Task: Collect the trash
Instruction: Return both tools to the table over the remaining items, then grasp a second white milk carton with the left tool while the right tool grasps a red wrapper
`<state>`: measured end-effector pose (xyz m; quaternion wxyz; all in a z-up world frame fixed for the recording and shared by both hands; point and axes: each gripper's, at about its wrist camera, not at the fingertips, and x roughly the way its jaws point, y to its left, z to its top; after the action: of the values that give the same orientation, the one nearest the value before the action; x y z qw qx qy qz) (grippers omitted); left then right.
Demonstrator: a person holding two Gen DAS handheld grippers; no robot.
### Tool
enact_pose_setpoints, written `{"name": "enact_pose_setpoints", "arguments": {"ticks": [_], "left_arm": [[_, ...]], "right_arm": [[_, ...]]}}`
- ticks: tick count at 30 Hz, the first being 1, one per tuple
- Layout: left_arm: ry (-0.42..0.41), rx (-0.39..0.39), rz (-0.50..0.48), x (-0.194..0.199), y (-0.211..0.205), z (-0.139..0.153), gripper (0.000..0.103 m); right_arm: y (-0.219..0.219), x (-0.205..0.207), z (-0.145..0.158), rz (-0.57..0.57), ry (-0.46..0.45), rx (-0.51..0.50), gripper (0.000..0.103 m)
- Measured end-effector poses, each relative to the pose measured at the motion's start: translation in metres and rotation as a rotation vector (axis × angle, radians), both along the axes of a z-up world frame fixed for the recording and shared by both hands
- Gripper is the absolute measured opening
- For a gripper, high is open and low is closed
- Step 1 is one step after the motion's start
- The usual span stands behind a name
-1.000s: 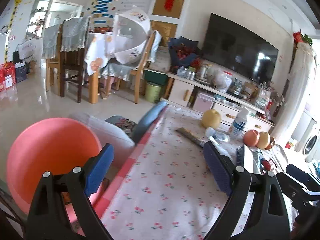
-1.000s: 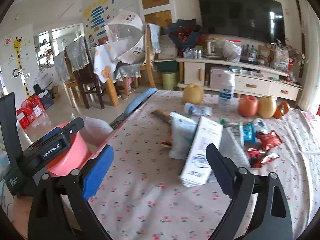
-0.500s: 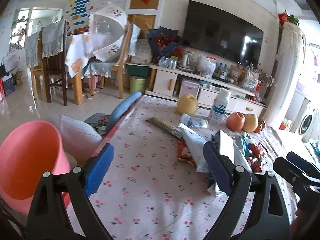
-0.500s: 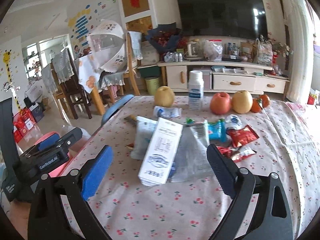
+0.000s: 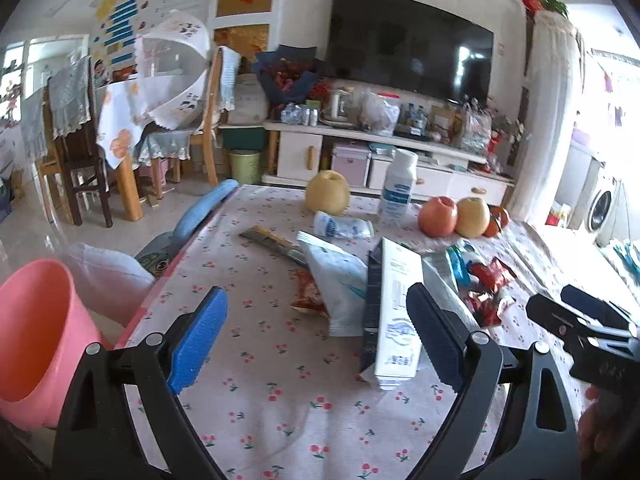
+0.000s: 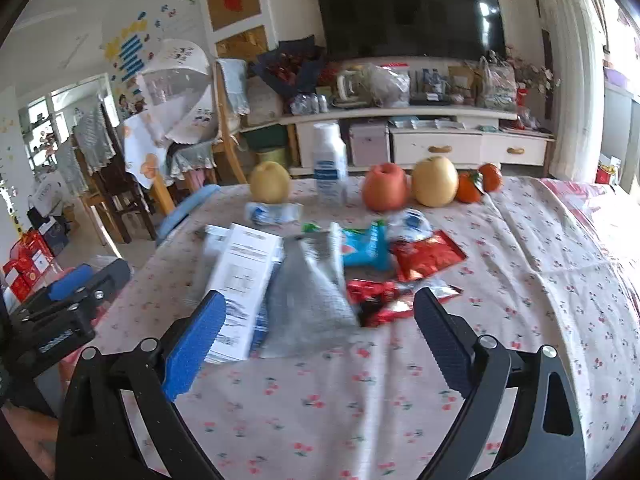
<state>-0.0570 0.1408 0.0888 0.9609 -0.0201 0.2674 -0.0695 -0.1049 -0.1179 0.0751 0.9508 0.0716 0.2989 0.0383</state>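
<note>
Ahead of both gaping tongs (image 6: pixel 316 344) lies wrapper litter (image 6: pixel 424 254); untouched.

A white carton (image 6: pixel 244 288) lies flat mid-tabletop beside a grey pouch (image 6: pixel 310 300). Right of them lie red wrappers (image 6: pixel 426 256) and a blue packet (image 6: pixel 368 246), somewhat blurred.

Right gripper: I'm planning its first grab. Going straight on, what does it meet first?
Probably the grey pouch, lying between the open right gripper fingers' line; the white box sits just left. Depth is unclear.
</note>
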Motion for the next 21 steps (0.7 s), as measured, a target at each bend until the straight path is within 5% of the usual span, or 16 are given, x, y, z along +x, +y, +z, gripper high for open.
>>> {"name": "enact_pose_setpoints", "arguments": {"ticks": [8, 21], "left_arm": [[0.022, 0.069, -0.079, 0.008, -0.037, -0.009, 0.091], [0.088, 0.321, -0.121, 0.048, -0.100, -0.042, 0.084]], "right_arm": [[-0.067, 0.021, -0.014, -0.080, 0.094, 0.076, 0.094], [-0.117, 0.079, -0.041, -0.094, 0.218, 0.199, 0.094]]}}
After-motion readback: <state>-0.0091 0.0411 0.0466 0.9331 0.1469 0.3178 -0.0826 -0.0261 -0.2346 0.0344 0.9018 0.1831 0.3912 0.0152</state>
